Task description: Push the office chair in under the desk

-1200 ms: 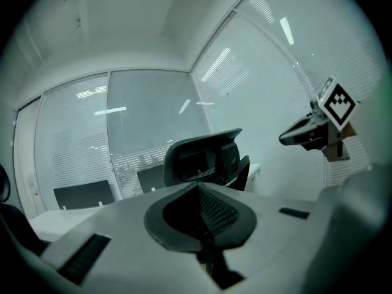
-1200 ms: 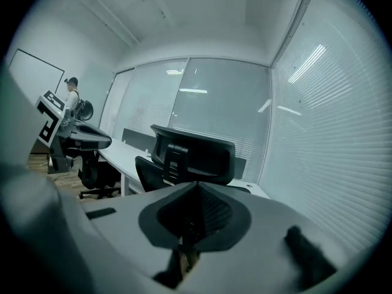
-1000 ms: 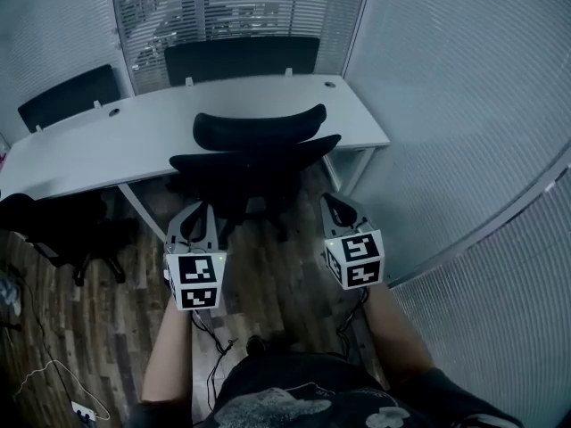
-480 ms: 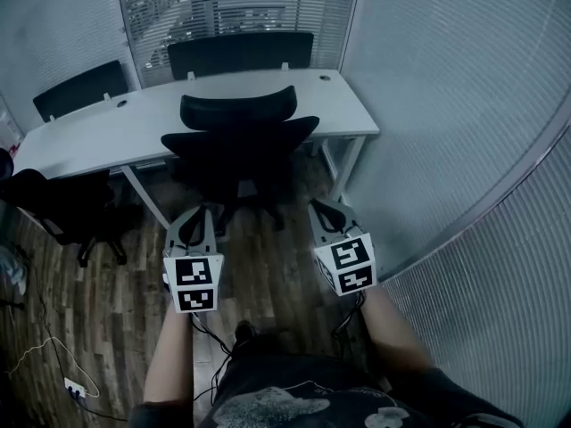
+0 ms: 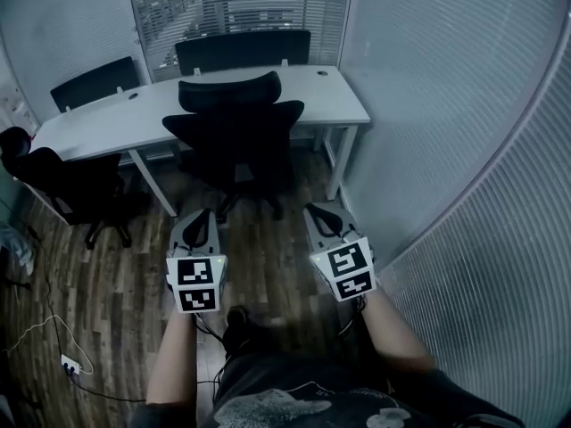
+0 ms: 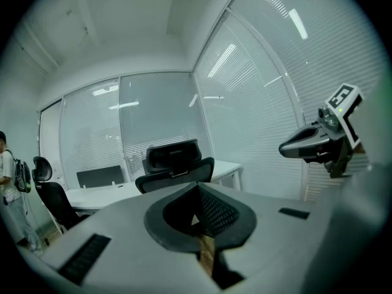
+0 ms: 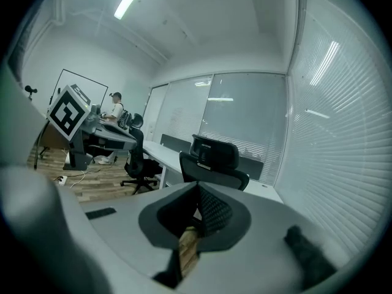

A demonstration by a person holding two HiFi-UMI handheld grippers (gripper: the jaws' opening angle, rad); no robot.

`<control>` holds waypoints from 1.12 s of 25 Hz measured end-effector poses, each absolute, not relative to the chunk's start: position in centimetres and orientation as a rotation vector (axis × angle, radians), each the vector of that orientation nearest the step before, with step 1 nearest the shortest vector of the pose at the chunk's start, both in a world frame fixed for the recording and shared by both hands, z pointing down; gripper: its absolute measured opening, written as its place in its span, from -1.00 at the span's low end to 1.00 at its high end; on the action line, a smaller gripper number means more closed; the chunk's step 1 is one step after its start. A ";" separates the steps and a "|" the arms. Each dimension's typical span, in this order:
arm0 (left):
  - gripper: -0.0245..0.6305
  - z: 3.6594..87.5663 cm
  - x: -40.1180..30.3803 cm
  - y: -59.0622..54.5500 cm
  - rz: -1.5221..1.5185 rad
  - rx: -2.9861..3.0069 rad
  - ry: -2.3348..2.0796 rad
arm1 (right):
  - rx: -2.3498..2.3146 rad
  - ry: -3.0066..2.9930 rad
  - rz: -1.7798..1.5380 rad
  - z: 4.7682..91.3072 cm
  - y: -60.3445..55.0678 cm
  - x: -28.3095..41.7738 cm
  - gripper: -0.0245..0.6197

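Observation:
A black office chair (image 5: 234, 127) with a headrest stands at the near side of the white desk (image 5: 196, 105), its backrest towards me and its seat partly under the desktop. The same chair (image 6: 173, 164) shows ahead in the left gripper view, and the chair (image 7: 213, 162) ahead in the right gripper view too. My left gripper (image 5: 197, 226) and right gripper (image 5: 323, 218) hover side by side over the wood floor, a good step short of the chair. Both are shut with nothing between their jaws.
A second black chair (image 5: 67, 178) stands at the left by the desk's end. Two more chair backs (image 5: 243, 50) rise behind the desk. A glass wall with blinds (image 5: 464, 123) runs along the right. Cables and a power strip (image 5: 67, 364) lie on the floor at left. A person (image 7: 114, 111) sits far off.
The view has drawn back from the desk: chair and desk now sit farther up the frame and look smaller, and both grippers have come back with me, still shut.

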State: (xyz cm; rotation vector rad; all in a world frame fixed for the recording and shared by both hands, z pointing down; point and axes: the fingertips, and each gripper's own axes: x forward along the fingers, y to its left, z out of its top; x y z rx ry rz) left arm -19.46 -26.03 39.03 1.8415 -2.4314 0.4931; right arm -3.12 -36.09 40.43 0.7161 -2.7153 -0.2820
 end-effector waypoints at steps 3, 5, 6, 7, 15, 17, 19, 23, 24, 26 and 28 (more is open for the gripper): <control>-0.88 38.7 -16.9 -24.3 0.485 1.832 -2.436 | 0.690 -2.732 -0.275 40.1 -34.4 -1.2 -0.85; -0.89 38.6 -15.6 -23.1 0.467 1.819 -2.437 | 0.668 -2.743 -0.273 40.0 -33.4 -0.3 -0.86; -0.89 38.6 -15.0 -22.7 0.461 1.812 -2.438 | 0.659 -2.746 -0.271 40.2 -32.9 0.1 -0.85; -0.89 38.6 -14.5 -22.2 0.460 1.806 -2.440 | 0.650 -2.747 -0.269 40.3 -32.5 0.5 -0.86; -0.89 39.2 -12.0 -19.8 0.472 1.808 -2.424 | 0.663 -2.754 -0.231 40.7 -30.3 2.3 -0.86; -0.88 39.6 -11.5 -19.3 0.460 1.810 -2.413 | 0.660 -2.747 -0.232 41.1 -29.5 2.7 -0.86; -0.88 39.9 -10.9 -18.5 0.451 1.815 -2.401 | 0.656 -2.743 -0.241 41.5 -28.6 3.1 -0.86; -0.88 40.4 -9.5 -15.5 0.435 1.826 -2.373 | 0.665 -2.728 -0.232 41.4 -25.8 3.9 -0.86; -0.89 40.5 -9.2 -14.7 0.430 1.829 -2.366 | 0.667 -2.726 -0.232 41.4 -24.9 4.0 -0.86; -0.88 40.8 -8.7 -12.9 0.425 1.832 -2.358 | 0.668 -2.733 -0.240 41.3 -23.1 4.2 -0.86; -0.89 41.0 -8.3 -11.4 0.424 1.833 -2.354 | 0.672 -2.725 -0.242 41.3 -21.5 4.5 -0.86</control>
